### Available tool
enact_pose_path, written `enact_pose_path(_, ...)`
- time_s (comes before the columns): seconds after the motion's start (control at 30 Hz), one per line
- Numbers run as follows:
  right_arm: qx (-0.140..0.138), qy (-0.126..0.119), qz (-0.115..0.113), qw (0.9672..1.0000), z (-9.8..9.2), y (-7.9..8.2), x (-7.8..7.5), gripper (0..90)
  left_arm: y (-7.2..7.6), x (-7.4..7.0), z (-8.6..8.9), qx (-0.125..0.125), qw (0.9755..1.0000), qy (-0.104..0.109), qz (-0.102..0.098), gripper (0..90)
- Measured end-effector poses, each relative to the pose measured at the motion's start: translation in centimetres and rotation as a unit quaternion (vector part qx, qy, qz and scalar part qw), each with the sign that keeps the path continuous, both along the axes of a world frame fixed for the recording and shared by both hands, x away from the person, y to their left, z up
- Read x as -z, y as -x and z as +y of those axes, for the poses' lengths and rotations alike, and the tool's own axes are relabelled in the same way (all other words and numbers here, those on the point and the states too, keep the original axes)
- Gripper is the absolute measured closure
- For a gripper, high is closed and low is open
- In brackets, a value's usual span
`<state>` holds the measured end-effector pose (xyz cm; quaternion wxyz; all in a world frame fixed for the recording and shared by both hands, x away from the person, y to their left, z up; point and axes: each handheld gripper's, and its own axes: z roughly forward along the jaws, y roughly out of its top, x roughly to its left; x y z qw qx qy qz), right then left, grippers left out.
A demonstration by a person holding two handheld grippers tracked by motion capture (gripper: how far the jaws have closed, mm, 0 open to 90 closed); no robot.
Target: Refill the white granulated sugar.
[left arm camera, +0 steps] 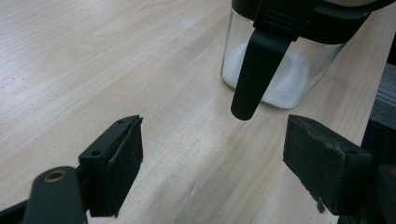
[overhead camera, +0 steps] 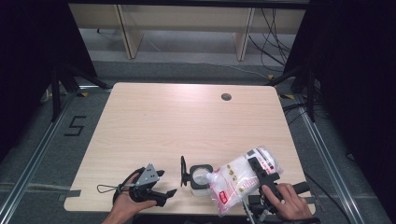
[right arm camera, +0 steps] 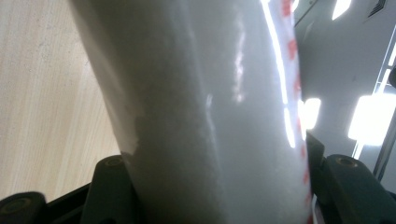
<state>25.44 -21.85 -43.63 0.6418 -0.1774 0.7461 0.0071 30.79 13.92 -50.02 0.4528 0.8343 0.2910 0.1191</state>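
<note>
1. The right gripper has its jaws clenched on a white refill pouch, tilted at 5 o'clock on the desk.
2. The pouch's spout sits over the glass jar, at 9 o'clock of it.
3. The left gripper has its jaws released, at 9 o'clock of the jar.

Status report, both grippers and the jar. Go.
Left gripper open, idle. Right gripper shut on clear red-printed bag, tipped over the clear black-lidded glass jar. Nothing in the way.
</note>
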Motion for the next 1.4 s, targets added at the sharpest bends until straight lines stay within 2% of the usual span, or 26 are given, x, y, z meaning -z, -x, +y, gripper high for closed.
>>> enact_pose_path(0.03, 0.001, 0.001, 0.000, 1.0000, 0.05, 0.04, -0.04, 44.3, -0.08, -0.04, 0.10, 0.005, 1.0000, -0.008, -0.004, 19.3)
enact_pose_path(0.07, 0.011, 0.007, 0.006, 0.9999, 0.15, 0.19, -0.20, 44.4, -0.03, -0.01, 0.03, 0.002, 1.0000, -0.003, -0.003, 19.3)
enact_pose_path(0.1, 0.005, -0.017, 0.001, 0.9998, -0.04, 0.11, 0.27, 44.3, -0.08, -0.06, 0.13, 0.006, 0.9999, -0.010, -0.004, 19.3)
enact_pose_path(0.17, -0.009, -0.003, -0.005, 0.9999, 0.15, 0.01, -0.02, 44.4, 0.02, -0.03, 0.09, 0.001, 1.0000, -0.006, 0.001, 19.3)
enact_pose_path(0.27, -0.005, -0.002, -0.002, 1.0000, 0.20, 0.04, 0.00, 44.3, -0.03, 0.01, 0.02, 0.002, 1.0000, -0.003, -0.004, 19.3)
enact_pose_path(0.33, -0.009, -0.001, -0.005, 0.9999, 0.19, -0.06, 0.02, 44.4, -0.13, -0.10, 0.28, 0.010, 0.9997, -0.020, -0.007, 19.4)
enact_pose_path(0.4, -0.009, 0.000, -0.003, 1.0000, 0.16, -0.07, -0.02, 44.3, -0.01, -0.05, 0.19, 0.000, 0.9999, -0.014, -0.002, 19.3)
enact_pose_path(0.43, 0.002, -0.019, 0.003, 0.9998, 0.00, 0.05, 0.26, 44.3, -0.03, -0.05, 0.18, -0.004, 0.9999, -0.016, -0.002, 19.3)
enact_pose_path(0.47, 0.009, -0.021, 0.006, 0.9997, -0.06, 0.14, 0.29, 44.4, -0.01, -0.01, 0.08, -0.005, 0.9999, -0.010, -0.002, 19.3)
enact_pose_path(0.5, 0.009, -0.019, 0.006, 0.9998, -0.06, 0.16, 0.22, 44.4, 0.03, -0.01, 0.02, -0.003, 1.0000, -0.007, 0.003, 19.3)
enact_pose_path(0.53, 0.004, 0.001, 0.003, 1.0000, 0.09, 0.11, -0.23, 44.4, 0.00, -0.01, 0.07, 0.000, 0.9999, -0.011, 0.000, 19.3)
enact_pose_path(0.6, 0.010, -0.009, 0.009, 0.9999, -0.02, 0.13, -0.05, 44.4, 0.05, 0.01, 0.04, -0.003, 1.0000, -0.008, 0.004, 19.4)
enact_pose_path(0.63, 0.008, -0.014, 0.007, 0.9998, -0.07, 0.12, 0.02, 44.4, -0.01, -0.03, 0.20, -0.002, 0.9998, -0.017, -0.002, 19.4)
enact_pose_path(0.7, 0.010, -0.012, 0.009, 0.9998, -0.03, 0.17, -0.11, 44.4, -0.05, 0.00, 0.19, -0.002, 0.9999, -0.015, -0.001, 19.4)
enact_pose_path(0.73, 0.002, -0.014, 0.003, 0.9999, -0.04, 0.11, -0.04, 44.4, -0.04, -0.01, 0.17, -0.002, 0.9999, -0.015, -0.001, 19.3)
enact_pose_path(0.8, -0.004, 0.001, 0.000, 1.0000, 0.11, 0.10, -0.32, 44.4, 0.05, 0.04, 0.04, -0.003, 1.0000, -0.008, 0.003, 19.4)
enact_pose_path(0.87, -0.006, -0.009, -0.005, 0.9999, 0.06, 0.10, -0.20, 44.4, 0.03, 0.05, 0.07, -0.003, 1.0000, -0.008, 0.003, 19.4)
enact_pose_path(0.93, 0.002, -0.007, 0.002, 1.0000, 0.07, 0.19, -0.21, 44.4, -0.04, 0.01, 0.21, -0.003, 0.9999, -0.016, 0.000, 19.4)
enact_pose_path(1.0, -0.002, 0.005, -0.001, 1.0000, 0.10, 0.14, -0.35, 44.4, -0.02, 0.00, 0.19, -0.001, 0.9999, -0.016, 0.001, 19.4)
enact_pose_path(1.03, -0.010, 0.003, -0.008, 0.9999, 0.10, 0.05, -0.29, 44.4, -0.12, -0.02, 0.23, 0.007, 0.9998, -0.020, -0.005, 19.4)
enact_pose_path(1.1, 0.004, -0.008, 0.000, 1.0000, 0.01, 0.13, -0.05, 44.4, -0.08, 0.01, 0.15, 0.004, 0.9999, -0.015, -0.004, 19.4)
enact_pose_path(1.13, 0.006, 0.000, 0.001, 1.0000, 0.07, 0.15, -0.22, 44.4, -0.11, -0.02, 0.22, 0.006, 0.9998, -0.019, -0.005, 19.5)
enact_pose_path(1.2, 0.000, -0.001, 0.000, 1.0000, 0.05, 0.06, -0.18, 44.4, 0.00, -0.01, 0.20, -0.004, 0.9999, -0.016, 0.000, 19.5)
enact_pose_path(1.27, 0.005, 0.003, 0.001, 1.0000, 0.06, 0.09, -0.22, 44.4, 0.00, -0.02, 0.21, -0.003, 0.9999, -0.017, 0.000, 19.4)
enact_pose_path(1.33, -0.002, -0.004, -0.004, 1.0000, -0.03, 0.01, -0.01, 44.4, -0.01, 0.00, 0.19, 0.000, 0.9999, -0.015, 0.002, 19.5)
enact_pose_path(1.4, 0.004, -0.001, 0.003, 1.0000, 0.02, 0.09, -0.06, 44.4, 0.00, 0.02, 0.16, -0.001, 0.9999, -0.014, 0.002, 19.4)
